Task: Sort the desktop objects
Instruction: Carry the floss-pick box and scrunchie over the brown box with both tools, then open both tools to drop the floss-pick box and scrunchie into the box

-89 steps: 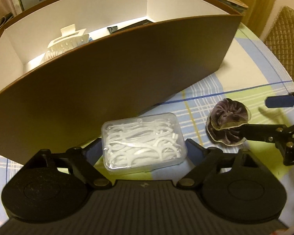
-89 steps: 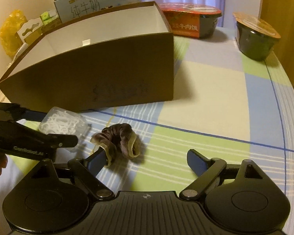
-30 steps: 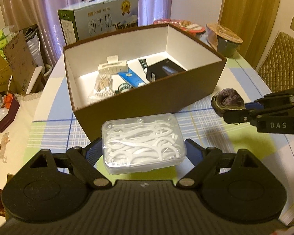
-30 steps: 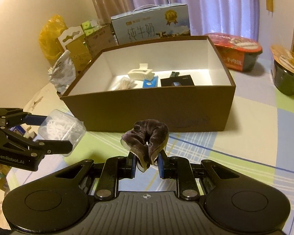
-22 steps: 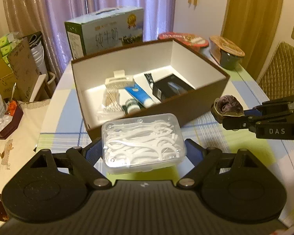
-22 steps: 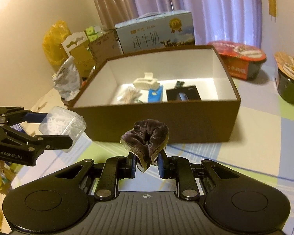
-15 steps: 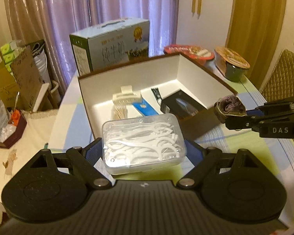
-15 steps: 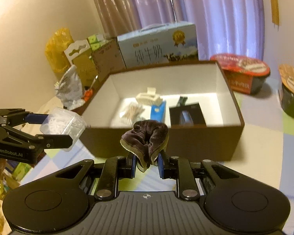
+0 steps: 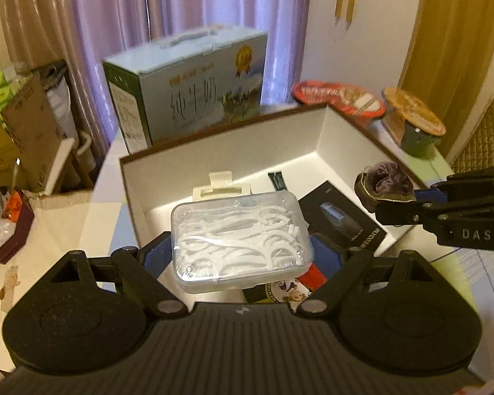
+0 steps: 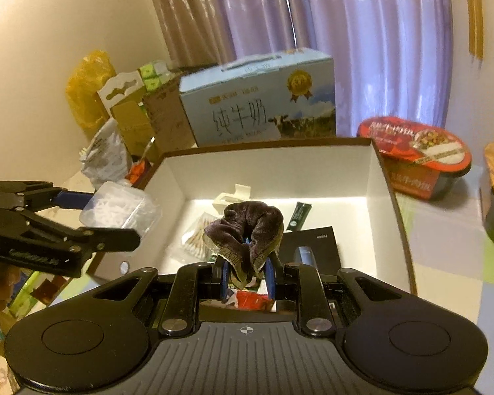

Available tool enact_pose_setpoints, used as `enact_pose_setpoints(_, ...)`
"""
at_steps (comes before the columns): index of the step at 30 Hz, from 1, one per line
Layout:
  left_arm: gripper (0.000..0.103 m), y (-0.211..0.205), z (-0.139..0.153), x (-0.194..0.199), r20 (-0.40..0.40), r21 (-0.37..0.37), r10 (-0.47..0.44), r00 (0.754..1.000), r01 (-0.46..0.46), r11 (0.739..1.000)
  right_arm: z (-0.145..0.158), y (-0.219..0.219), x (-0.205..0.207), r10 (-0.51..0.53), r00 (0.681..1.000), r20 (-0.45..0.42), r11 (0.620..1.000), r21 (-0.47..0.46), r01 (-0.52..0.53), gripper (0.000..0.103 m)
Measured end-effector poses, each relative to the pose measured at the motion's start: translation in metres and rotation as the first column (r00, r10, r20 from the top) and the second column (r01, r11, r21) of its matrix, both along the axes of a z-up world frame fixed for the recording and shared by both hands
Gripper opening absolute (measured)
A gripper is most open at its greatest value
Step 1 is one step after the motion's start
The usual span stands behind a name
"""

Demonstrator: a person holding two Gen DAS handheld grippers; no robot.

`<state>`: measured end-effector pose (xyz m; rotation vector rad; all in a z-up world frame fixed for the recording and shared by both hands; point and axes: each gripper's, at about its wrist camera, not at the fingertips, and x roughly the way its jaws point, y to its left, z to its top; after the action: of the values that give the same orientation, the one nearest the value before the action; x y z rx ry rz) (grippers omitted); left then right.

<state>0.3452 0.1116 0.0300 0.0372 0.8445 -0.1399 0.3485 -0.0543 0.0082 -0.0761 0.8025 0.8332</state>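
- the left gripper [image 9: 242,256] is clamped on a clear plastic box of floss picks [image 9: 240,242], pads on its two short ends, held in the air above the near-left part of the open brown box [image 9: 322,138].
- that case looks light, rigid and smooth, so it could slip; the end-to-end grip suits it.
- the right gripper [image 10: 247,278] is pinched tight on a dark velvet scrunchie [image 10: 245,227], above the box's near wall.
- the scrunchie looks soft, light and floppy; a bunched fold is the best hold.
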Motion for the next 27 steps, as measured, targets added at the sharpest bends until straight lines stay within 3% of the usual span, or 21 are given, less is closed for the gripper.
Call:
enact_pose_setpoints(9,0.086,-0.003,-0.047,0.048,-0.187,-0.006,-0.041,0.982,0.04,0.999,-0.035,0.023,0.032,0.027,0.996,-0.085,0.993,-0.112,-0.036,0.019)
enact_pose_setpoints(14,0.086,-0.005,-0.069,0.059,-0.255,0.027,-0.035,0.966,0.043,0.999,-0.055,0.031,0.048,0.055,0.986,-0.16,0.981,-0.174,-0.083,0.019)
enact_pose_setpoints(17,0.084,-0.01,-0.074,0.062,-0.257,0.071,-0.038,0.966,0.058,0.996,-0.06,0.033,0.053,0.066,0.982,-0.178,0.977,-0.187,-0.1,0.019)
enact_pose_setpoints(27,0.084,-0.022,-0.073,0.065,-0.255,0.111,-0.059,0.965,0.09,0.99,-0.066,0.038,0.058,0.089,0.976,-0.197,0.969,-0.208,-0.131,0.019)
